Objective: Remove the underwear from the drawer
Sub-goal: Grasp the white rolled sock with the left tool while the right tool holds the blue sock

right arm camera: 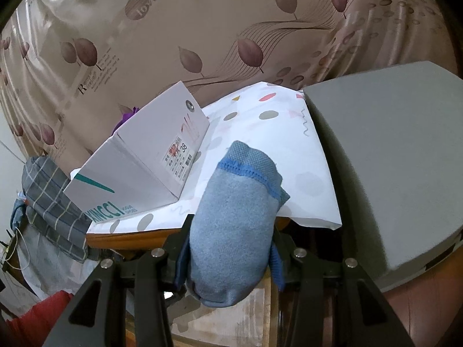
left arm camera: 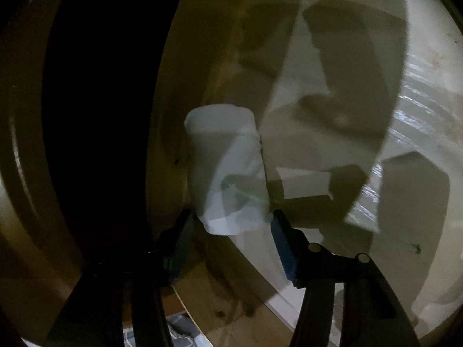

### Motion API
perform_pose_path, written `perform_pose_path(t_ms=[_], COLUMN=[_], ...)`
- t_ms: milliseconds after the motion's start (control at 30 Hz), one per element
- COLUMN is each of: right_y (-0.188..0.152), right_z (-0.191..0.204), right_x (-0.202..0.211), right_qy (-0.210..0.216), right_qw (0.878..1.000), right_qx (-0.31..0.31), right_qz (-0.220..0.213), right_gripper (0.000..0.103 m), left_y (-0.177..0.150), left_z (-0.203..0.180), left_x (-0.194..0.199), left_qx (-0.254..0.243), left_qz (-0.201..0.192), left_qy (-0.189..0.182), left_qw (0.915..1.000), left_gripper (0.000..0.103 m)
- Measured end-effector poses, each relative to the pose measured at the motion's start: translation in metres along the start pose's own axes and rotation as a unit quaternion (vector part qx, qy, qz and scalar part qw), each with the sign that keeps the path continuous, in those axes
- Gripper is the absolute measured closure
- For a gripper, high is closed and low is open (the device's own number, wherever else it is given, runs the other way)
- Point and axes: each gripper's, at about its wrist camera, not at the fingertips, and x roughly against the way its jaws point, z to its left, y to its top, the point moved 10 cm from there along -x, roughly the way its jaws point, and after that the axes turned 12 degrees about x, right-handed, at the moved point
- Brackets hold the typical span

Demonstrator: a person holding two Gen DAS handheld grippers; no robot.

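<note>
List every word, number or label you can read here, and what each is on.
"love": curtain, inside a leaf.
"Remember..." lines: curtain, small print blurred.
"38": sticker on shoe box; remaining sticker print too small.
"XINCCI": shoe box side, first letter uncertain; smaller words beside it unreadable.
Left wrist view: no text.

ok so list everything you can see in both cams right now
rolled underwear: 1, white, between the left gripper's fingers, left view
wooden panel: 1, brown, behind the white roll, dim
rolled underwear, blue: 1, light blue with darker blue trim, clamped in the right gripper
shoebox: 1, white with teal lettering, on the spotted cloth
spotted cloth: 1, white with coloured dots, beyond the blue roll
grey slab: 1, grey, right of the cloth
curtain: 1, beige with leaf print, background
checked fabric: 1, grey plaid, far left
left gripper: 1, black
right gripper: 1, black
</note>
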Motion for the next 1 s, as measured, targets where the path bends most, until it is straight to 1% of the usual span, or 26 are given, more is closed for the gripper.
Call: perform_pose_path(t_ms=[33, 100, 200, 233, 267, 300, 400, 500, 600, 667, 733, 767, 800, 833, 867, 900, 967, 1000], right_y=[0.000, -0.001, -0.002, -0.002, -0.002, -0.003, -0.002, -0.003, -0.003, -0.003, -0.003, -0.004, -0.004, -0.004, -0.004, -0.004, -0.004, -0.004], right_z=[0.001, 0.003, 0.006, 0.006, 0.006, 0.006, 0.007, 0.007, 0.006, 0.006, 0.006, 0.006, 0.006, 0.006, 0.006, 0.006, 0.005, 0.005], right_x=[-0.001, -0.003, -0.005, -0.006, -0.006, -0.007, -0.008, -0.009, -0.008, -0.008, -0.008, -0.008, -0.008, -0.007, -0.007, -0.007, -0.007, -0.007], right_qy=[0.000, 0.001, 0.002, 0.002, 0.002, 0.004, 0.002, 0.005, 0.007, 0.008, 0.010, 0.010, 0.012, 0.012, 0.012, 0.013, 0.012, 0.013], right_qw=[1.000, 1.000, 1.000, 1.000, 1.000, 1.000, 1.000, 1.000, 1.000, 1.000, 1.000, 1.000, 1.000, 1.000, 1.000, 1.000, 1.000, 1.000], right_qx=[0.001, 0.006, 0.009, 0.009, 0.008, 0.007, 0.010, 0.007, 0.003, 0.001, 0.000, -0.001, -0.001, -0.001, -0.002, -0.002, -0.003, -0.005], right_qz=[0.001, 0.004, 0.008, 0.008, 0.009, 0.010, 0.011, 0.012, 0.010, 0.010, 0.011, 0.010, 0.011, 0.010, 0.010, 0.009, 0.010, 0.011], right_gripper=[0.058, 0.058, 0.058, 0.058, 0.058, 0.058, 0.058, 0.058, 0.058, 0.058, 0.058, 0.058, 0.058, 0.058, 0.058, 0.058, 0.058, 0.058], left_y=[0.002, -0.002, 0.003, 0.003, -0.010, -0.011, -0.018, -0.023, -0.028, -0.031, -0.030, -0.030, -0.029, -0.027, -0.024, -0.024, -0.020, -0.019], left_z=[0.001, -0.002, -0.005, -0.006, -0.009, -0.013, -0.018, -0.023, -0.025, -0.030, -0.036, -0.037, -0.038, -0.040, -0.043, -0.041, -0.038, -0.036], left_x=[-0.001, 0.000, 0.004, 0.003, -0.006, -0.003, 0.000, 0.008, 0.020, 0.030, 0.041, 0.047, 0.050, 0.055, 0.053, 0.054, 0.051, 0.049], left_qx=[0.001, 0.004, 0.000, -0.004, -0.007, -0.012, -0.027, -0.025, -0.016, -0.009, 0.006, 0.022, 0.031, 0.051, 0.068, 0.082, 0.106, 0.122], left_qz=[-0.003, -0.004, -0.012, -0.014, -0.013, -0.013, -0.011, 0.003, 0.025, 0.037, 0.052, 0.065, 0.072, 0.084, 0.088, 0.096, 0.100, 0.101], left_qy=[0.001, -0.004, 0.000, -0.001, -0.005, -0.007, -0.008, -0.039, -0.084, -0.118, -0.159, -0.189, -0.202, -0.236, -0.253, -0.264, -0.272, -0.277], left_qw=[1.0000, 1.0000, 0.9999, 0.9999, 0.9999, 0.9998, 0.9995, 0.9989, 0.9960, 0.9922, 0.9859, 0.9796, 0.9761, 0.9667, 0.9610, 0.9564, 0.9510, 0.9479], left_gripper=[0.047, 0.050, 0.052, 0.054, 0.060, 0.063, 0.069, 0.070, 0.070, 0.070, 0.070, 0.069, 0.067, 0.066, 0.063, 0.060, 0.054, 0.053])
